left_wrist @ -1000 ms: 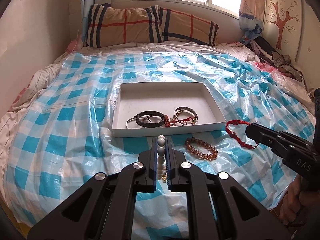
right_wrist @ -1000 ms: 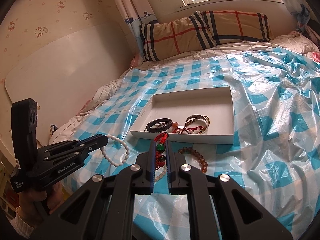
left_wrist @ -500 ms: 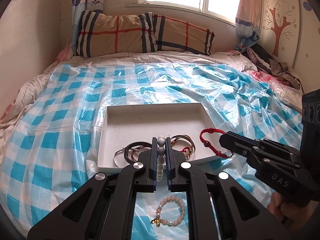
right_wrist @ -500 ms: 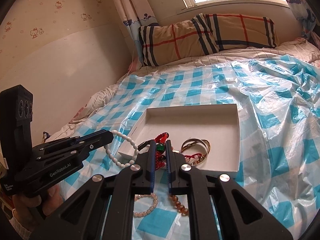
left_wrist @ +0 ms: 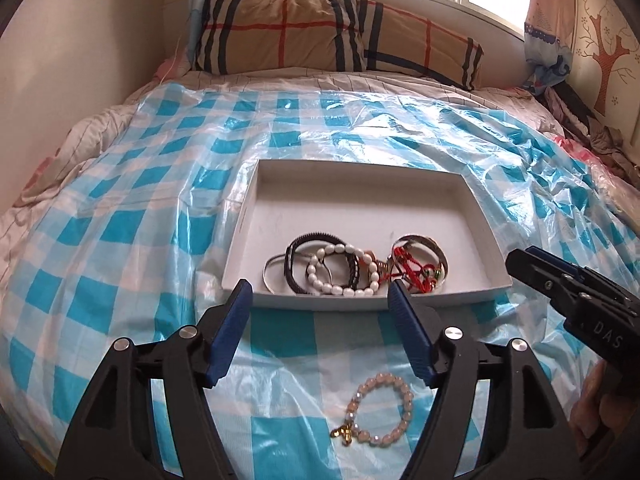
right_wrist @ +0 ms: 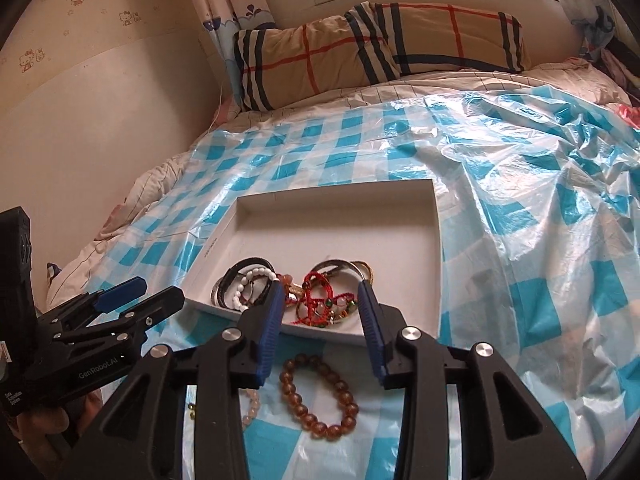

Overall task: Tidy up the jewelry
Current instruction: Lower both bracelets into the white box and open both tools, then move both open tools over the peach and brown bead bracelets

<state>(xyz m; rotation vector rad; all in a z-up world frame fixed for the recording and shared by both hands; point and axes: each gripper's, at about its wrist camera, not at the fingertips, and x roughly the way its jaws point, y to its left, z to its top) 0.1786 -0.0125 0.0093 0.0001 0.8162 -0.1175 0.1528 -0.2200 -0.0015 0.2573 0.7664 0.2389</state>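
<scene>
On the bed: white tray (left_wrist: 486,216) sits on the blue-checked sheet (left_wrist: 120,240), both grippers hovering just short of its near wall.
Left gripper (left_wrist: 320,292): jaws wide apart, holding nothing.
Right gripper (right_wrist: 320,300): jaws wide apart, holding nothing.
Done: white bead bracelet (left_wrist: 344,270), red cord bracelet (right_wrist: 320,300), black bands (left_wrist: 294,256) and bangles (left_wrist: 424,244) lie heaped at the tray's near end.
Left: pink bead bracelet (left_wrist: 380,410) and amber bead bracelet (right_wrist: 320,396) lie on the sheet outside the tray.
Progress: most pieces look put away; two appear to remain.
</scene>
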